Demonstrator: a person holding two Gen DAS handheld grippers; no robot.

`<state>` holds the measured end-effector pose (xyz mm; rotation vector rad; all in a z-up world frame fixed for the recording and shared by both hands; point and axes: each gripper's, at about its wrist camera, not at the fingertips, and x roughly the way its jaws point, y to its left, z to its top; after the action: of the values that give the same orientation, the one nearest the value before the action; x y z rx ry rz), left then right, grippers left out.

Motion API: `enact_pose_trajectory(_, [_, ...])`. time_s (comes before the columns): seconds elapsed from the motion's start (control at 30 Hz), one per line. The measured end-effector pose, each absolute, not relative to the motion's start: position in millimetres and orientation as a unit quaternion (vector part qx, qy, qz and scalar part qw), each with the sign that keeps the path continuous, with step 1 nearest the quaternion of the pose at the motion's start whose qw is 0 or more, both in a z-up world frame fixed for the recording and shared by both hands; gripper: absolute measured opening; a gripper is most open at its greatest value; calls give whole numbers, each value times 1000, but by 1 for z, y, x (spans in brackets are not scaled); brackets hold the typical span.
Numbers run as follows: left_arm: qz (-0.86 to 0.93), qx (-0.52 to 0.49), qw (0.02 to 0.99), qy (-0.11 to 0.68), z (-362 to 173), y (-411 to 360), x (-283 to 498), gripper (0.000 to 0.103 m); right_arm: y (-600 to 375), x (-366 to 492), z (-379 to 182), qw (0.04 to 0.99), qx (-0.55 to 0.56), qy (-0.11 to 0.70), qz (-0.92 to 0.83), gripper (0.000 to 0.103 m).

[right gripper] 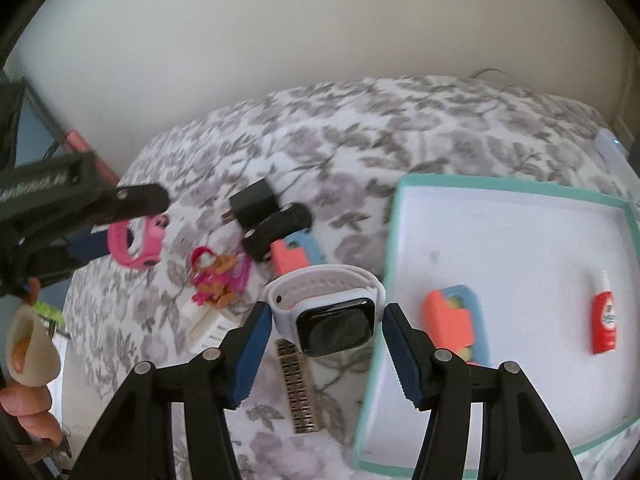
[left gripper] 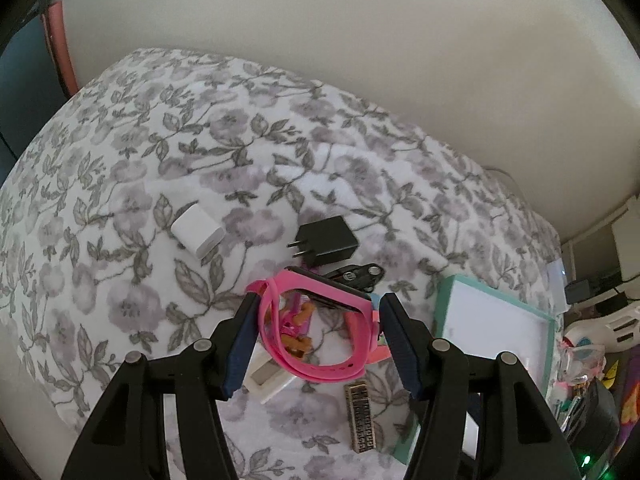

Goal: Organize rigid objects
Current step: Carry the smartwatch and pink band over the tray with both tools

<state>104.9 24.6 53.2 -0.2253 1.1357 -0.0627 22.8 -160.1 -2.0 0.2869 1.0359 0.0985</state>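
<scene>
A pink watch (left gripper: 316,332) hangs lifted above the floral blanket, with my left gripper (left gripper: 320,308) shut on its strap. The right wrist view also shows that left gripper (right gripper: 128,226) and pink watch (right gripper: 136,250) at the far left. My right gripper (right gripper: 326,314) is shut on a white watch (right gripper: 328,308) with a black face, held just left of the teal-rimmed white box (right gripper: 500,184). Inside the box lie an orange and blue case (right gripper: 452,320) and a red tube (right gripper: 606,320).
On the blanket lie a white charger (left gripper: 197,232), a black charger (right gripper: 254,202), a black toy car (right gripper: 278,226), another orange and blue case (right gripper: 294,254), a pink and orange keychain figure (right gripper: 212,276), a white block (right gripper: 204,320) and a gold patterned bar (right gripper: 298,388). A person's hand (right gripper: 28,400) shows at the lower left.
</scene>
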Motion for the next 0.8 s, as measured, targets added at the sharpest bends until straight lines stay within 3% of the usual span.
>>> enact_pose_trajectory(0.8, [-161,-7,820,550,32,-141,69,62,-339,-37,1,843,220,462,-166,61])
